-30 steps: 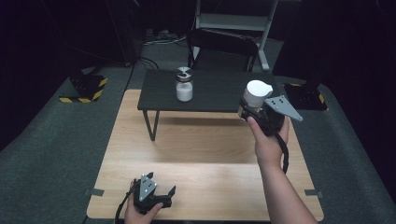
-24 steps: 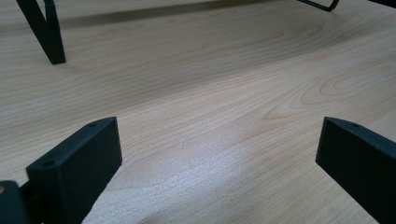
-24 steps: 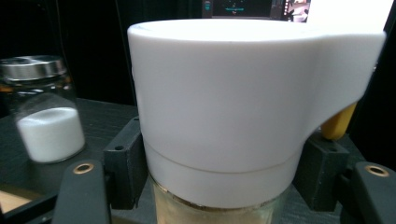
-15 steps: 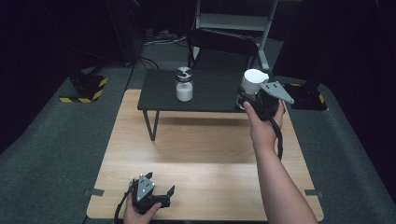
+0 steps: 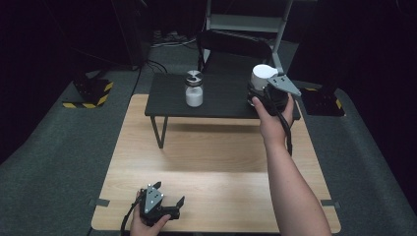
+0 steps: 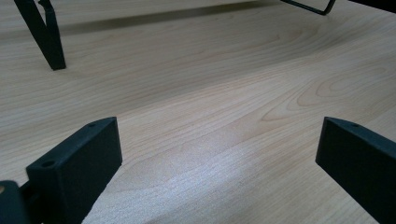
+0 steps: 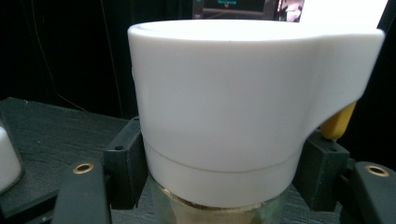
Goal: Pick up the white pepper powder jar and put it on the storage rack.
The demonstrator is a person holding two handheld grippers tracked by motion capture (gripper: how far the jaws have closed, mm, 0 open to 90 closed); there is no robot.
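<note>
White-capped jar (image 5: 263, 78) clamped in right gripper (image 5: 269, 93) at upper right above black shelf (image 5: 221, 98), left gripper (image 5: 164, 206) held unclenched, bottom left, on wooden table (image 5: 216, 162).

A dark recording lab or studio: black curtains (image 5: 59, 39), grey carpet (image 5: 54, 162), hazard-striped floor blocks (image 5: 91, 93), a metal stand (image 5: 246, 22), floor cables (image 5: 167, 39) behind the wooden surface (image 5: 216, 162).

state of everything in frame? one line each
right gripper: shut on white-capped jar, held over the shelf's right end
white-capped jar: upright, gripped below the cap
left gripper: open, nothing between jaws, low over wooden table
shaker jar: upright on black shelf, untouched
</note>
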